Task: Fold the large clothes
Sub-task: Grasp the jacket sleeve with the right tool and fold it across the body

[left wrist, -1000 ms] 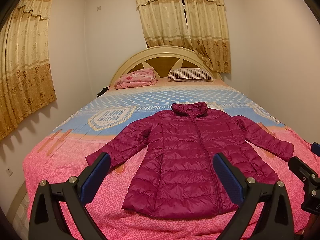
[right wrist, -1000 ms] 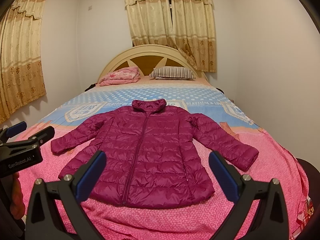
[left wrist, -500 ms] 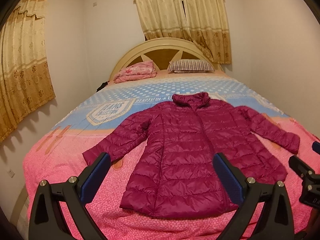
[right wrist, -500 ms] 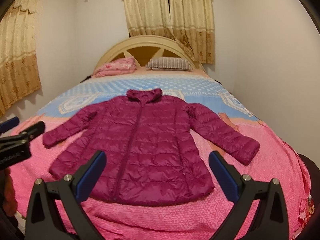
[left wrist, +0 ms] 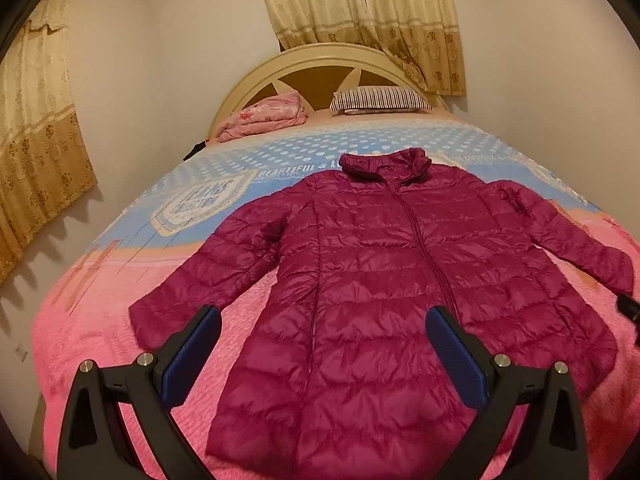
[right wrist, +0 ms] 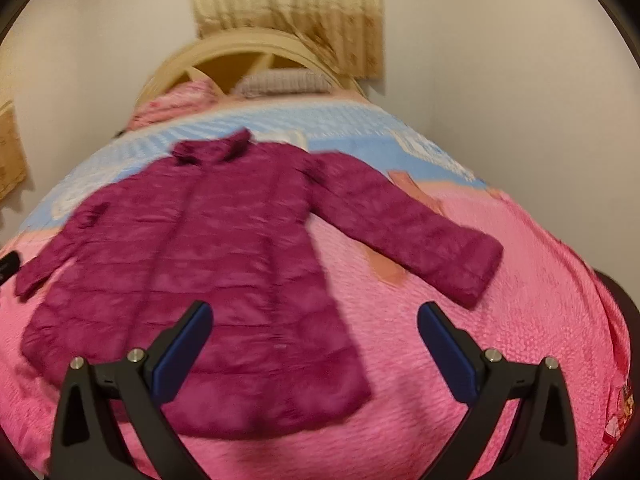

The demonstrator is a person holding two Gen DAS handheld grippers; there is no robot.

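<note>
A magenta quilted down jacket (left wrist: 392, 280) lies face up and zipped on a bed covered by a pink and light-blue printed bedspread (left wrist: 92, 312). Its collar points to the far headboard, its hem to the near edge, and both sleeves are spread outward. This flat, open layout exposes every edge needed for folding. The garment has no fold in it yet, so the task appears to be at its start.

The left gripper (left wrist: 323, 350) hangs above the near left part of the jacket, between hem and left sleeve cuff (left wrist: 148, 316). Its blue-padded fingers are wide apart and hold nothing. The right gripper (right wrist: 315, 346) hangs above the near right hem corner (right wrist: 340, 400), fingers likewise spread and empty. The right sleeve (right wrist: 416, 232) lies beyond it on the bare bedspread. The right view is blurred, so fine detail there cannot be read.

One gripper on each side suits a symmetrical first fold, probably sleeves laid inward across the body. Slippery, puffy fabric may slide or spring back, so a pinch near a cuff or seam seems advisable.

A folded pink quilt (left wrist: 264, 116) and a striped pillow (left wrist: 380, 100) rest at the far headboard, well clear of the jacket.
</note>
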